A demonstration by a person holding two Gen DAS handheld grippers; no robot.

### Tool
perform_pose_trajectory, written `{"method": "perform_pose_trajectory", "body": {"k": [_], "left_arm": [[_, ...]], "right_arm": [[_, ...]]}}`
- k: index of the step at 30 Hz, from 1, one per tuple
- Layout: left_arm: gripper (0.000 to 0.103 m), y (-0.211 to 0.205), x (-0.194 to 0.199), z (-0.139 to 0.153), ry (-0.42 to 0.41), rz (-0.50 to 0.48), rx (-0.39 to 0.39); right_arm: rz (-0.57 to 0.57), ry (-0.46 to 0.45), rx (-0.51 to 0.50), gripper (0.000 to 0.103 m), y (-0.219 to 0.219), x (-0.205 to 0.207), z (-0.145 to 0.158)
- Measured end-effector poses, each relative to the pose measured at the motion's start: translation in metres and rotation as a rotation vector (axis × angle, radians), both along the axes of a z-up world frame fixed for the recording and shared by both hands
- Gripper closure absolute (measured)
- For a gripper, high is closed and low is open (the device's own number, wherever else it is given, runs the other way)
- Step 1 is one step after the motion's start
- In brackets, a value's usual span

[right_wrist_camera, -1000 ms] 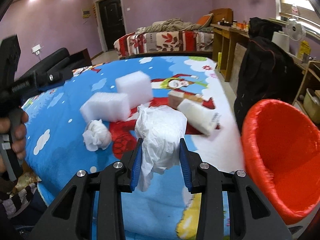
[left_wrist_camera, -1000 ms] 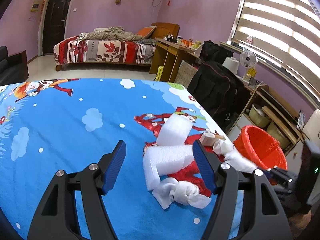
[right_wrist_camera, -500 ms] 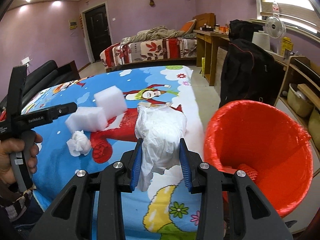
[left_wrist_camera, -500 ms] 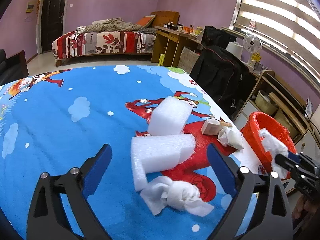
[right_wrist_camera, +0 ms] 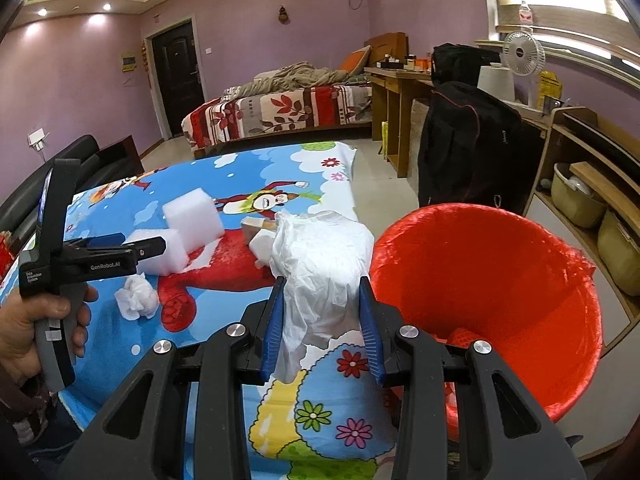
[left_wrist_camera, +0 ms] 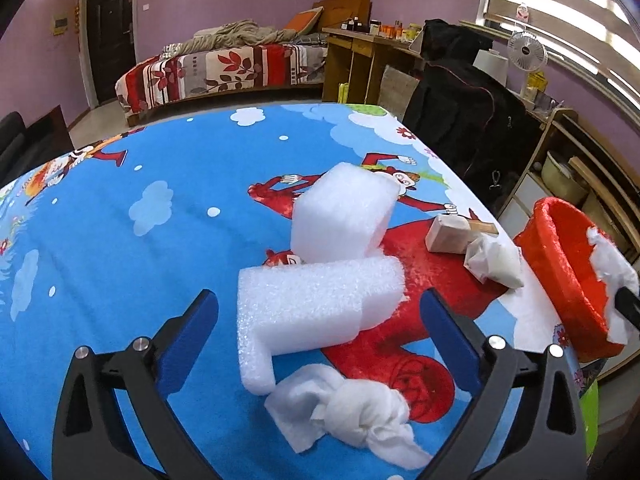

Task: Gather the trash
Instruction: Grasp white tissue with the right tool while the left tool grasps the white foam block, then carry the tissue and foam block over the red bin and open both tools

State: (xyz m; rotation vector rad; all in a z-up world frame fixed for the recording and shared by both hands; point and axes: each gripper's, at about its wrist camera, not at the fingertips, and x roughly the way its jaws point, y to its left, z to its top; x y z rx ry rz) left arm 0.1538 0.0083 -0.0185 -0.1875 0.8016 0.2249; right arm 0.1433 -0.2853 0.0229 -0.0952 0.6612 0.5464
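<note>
My left gripper hangs low over the blue cartoon tablecloth. Its jaws are opening, and they straddle an L-shaped white foam piece without touching it. A square foam block lies just behind, and a crumpled tissue just in front. My right gripper is shut on a crumpled white paper wad, held at the table's edge beside the red bin. A small tan block and another white wad lie near the table's right edge.
The red bin stands on the floor off the table's right edge. Behind it are a black bag, wooden shelves and a desk. A bed and a dark door are at the far wall.
The left jaws have spread wide and come closer and lower over the L-shaped foam. My right gripper has carried the white wad to the right, up beside the red bin.
</note>
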Motion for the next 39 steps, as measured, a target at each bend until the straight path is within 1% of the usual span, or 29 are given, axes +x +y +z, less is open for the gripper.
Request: {"method": "perform_pose_trajectory", "body": {"k": [2,5,7,8,11,13,20,31,35,39], "left_arm": [[0.005,-0.002,0.003,-0.002,0.013,0.001,0.017],[0.008,-0.003,0.007,-0.004,0.037,0.011,0.032],[0.02,-0.003,0.008,-0.005,0.043,0.008,0.029],[0.021,-0.004,0.009,-0.005,0.046,0.005,0.031],[0.023,-0.006,0.007,-0.003,0.047,0.002,0.058],[0.023,-0.006,0.004,0.0,0.041,0.004,0.053],[0.023,-0.006,-0.007,0.023,-0.018,0.003,0.048],[0.023,-0.007,-0.01,0.074,-0.11,-0.04,0.029],[0.023,-0.007,-0.011,0.095,-0.142,-0.051,0.035],[0.023,-0.009,-0.011,0.109,-0.164,-0.057,0.042]], "right_arm": [[-0.005,-0.001,0.001,0.068,-0.002,0.0,0.0],[-0.014,-0.004,0.002,0.068,-0.005,0.001,0.001],[-0.018,-0.005,0.002,0.068,-0.007,0.001,0.001],[-0.02,-0.006,0.002,0.068,-0.008,0.001,0.001],[-0.025,-0.005,0.003,0.068,-0.01,0.002,0.001],[-0.028,-0.005,0.003,0.068,-0.011,0.003,0.001],[-0.041,-0.01,0.007,0.068,-0.015,0.002,0.003],[-0.07,-0.041,0.001,0.068,-0.03,0.009,0.017],[-0.079,-0.056,0.0,0.068,-0.034,0.011,0.024],[-0.086,-0.064,0.002,0.068,-0.038,0.014,0.028]]}}
